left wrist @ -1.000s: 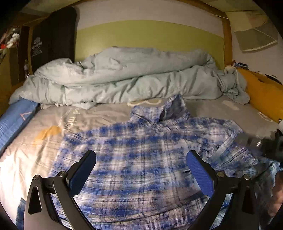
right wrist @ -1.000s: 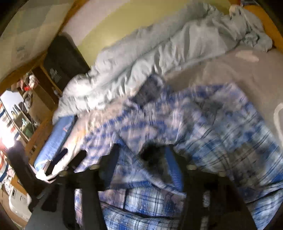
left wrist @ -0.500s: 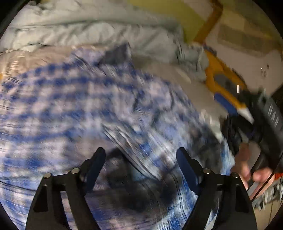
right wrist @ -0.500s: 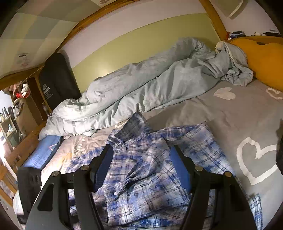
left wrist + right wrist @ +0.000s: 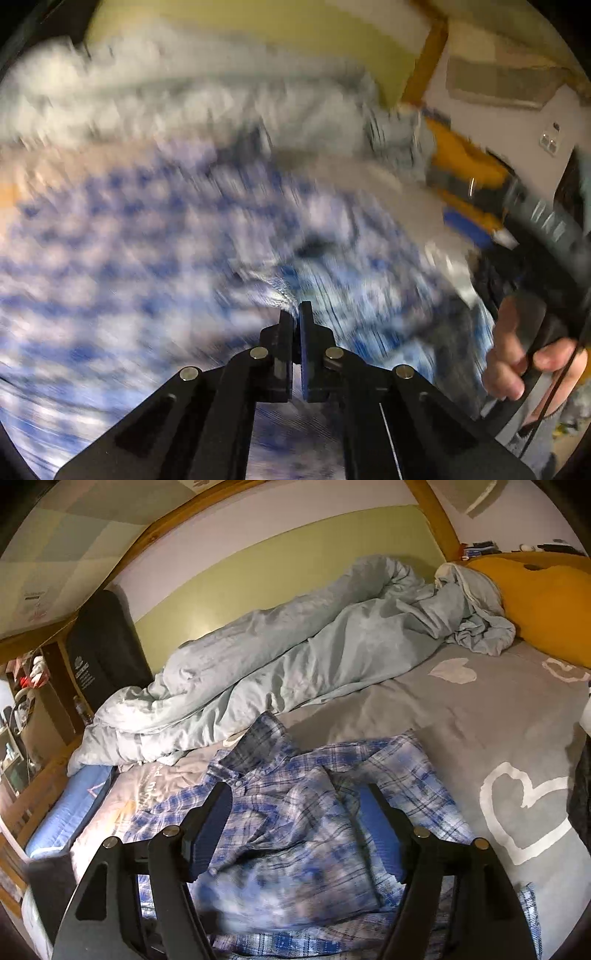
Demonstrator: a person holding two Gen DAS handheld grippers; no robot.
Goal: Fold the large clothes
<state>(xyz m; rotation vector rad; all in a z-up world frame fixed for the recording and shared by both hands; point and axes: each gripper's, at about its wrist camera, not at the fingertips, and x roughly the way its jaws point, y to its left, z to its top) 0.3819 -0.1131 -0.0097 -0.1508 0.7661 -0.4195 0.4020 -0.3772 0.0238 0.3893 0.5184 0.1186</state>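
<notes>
Pressed together, my left gripper's (image 5: 295,314) fingers meet at a fold of the plaid shirt (image 5: 147,240), though blur hides any pinch. My right gripper's (image 5: 295,812) jaws are opening, empty, above the shirt on the grey bedsheet (image 5: 461,720).

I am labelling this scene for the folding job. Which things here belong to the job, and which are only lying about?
Belong to the job:
- plaid shirt, spread on the bed
- left gripper, shut at the shirt's cloth
- right gripper, opening above the shirt, nothing between its jaws

Only lying about:
- rumpled duvet
- orange pillow
- grey sheet with hearts
</notes>
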